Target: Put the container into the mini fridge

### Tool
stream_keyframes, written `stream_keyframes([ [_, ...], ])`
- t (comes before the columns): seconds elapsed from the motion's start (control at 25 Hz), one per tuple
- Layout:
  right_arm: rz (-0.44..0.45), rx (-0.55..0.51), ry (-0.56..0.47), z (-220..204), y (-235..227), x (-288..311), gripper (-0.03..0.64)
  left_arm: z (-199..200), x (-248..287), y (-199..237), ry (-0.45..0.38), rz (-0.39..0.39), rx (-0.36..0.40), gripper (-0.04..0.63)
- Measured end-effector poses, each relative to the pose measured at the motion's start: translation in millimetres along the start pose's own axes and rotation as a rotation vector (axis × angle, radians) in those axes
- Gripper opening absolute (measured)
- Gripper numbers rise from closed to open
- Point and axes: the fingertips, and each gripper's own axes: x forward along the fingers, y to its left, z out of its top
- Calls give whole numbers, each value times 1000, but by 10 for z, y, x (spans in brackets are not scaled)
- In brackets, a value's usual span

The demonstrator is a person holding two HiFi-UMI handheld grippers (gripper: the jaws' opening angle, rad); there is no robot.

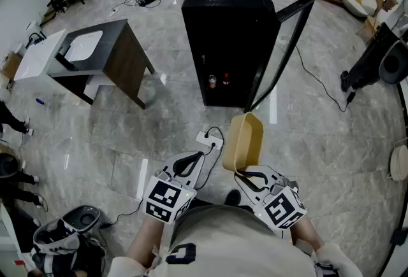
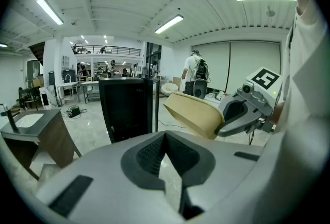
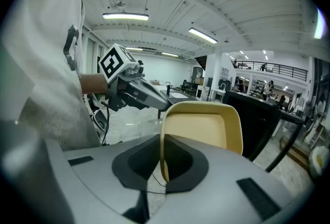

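A tan plastic container (image 1: pixel 243 141) is held up on edge by its rim, my right gripper (image 1: pixel 244 173) shut on it. In the right gripper view the rim sits between the closed pads (image 3: pixel 175 158) and the container (image 3: pixel 203 130) fills the middle. The black mini fridge (image 1: pixel 229 27) stands ahead on the floor with its glass door (image 1: pixel 280 46) swung open to the right. Two small bottles (image 1: pixel 218 81) show low inside it. My left gripper (image 1: pixel 197 158) hovers just left of the container, its jaws shut and empty; its own view shows the container (image 2: pixel 193 115) to the right.
A dark wooden table with a white basin (image 1: pixel 95 56) stands to the fridge's left. A white power strip (image 1: pixel 209 139) and its cable lie on the marble floor between me and the fridge. Black equipment (image 1: pixel 373 62) stands at the right. A person (image 2: pixel 193 71) stands far off.
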Motion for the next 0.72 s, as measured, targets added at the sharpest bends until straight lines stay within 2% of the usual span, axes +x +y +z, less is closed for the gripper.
stream_keyframes([
  [0.24,5,-49,14,447,155,576,37,-53,-175,525,-17,-33,10,55],
  [0.36,-36,-32,-5,753,233,887,35,-101,-334,882,-15,-40,42,55],
  [0.56,-96,-15,27,1023,318,1352,35,-160,-533,1400,-34,-98,42,55],
  [0.72,-162,55,18,1178,311,1586,37,-229,-579,1600,-30,-162,43,55],
])
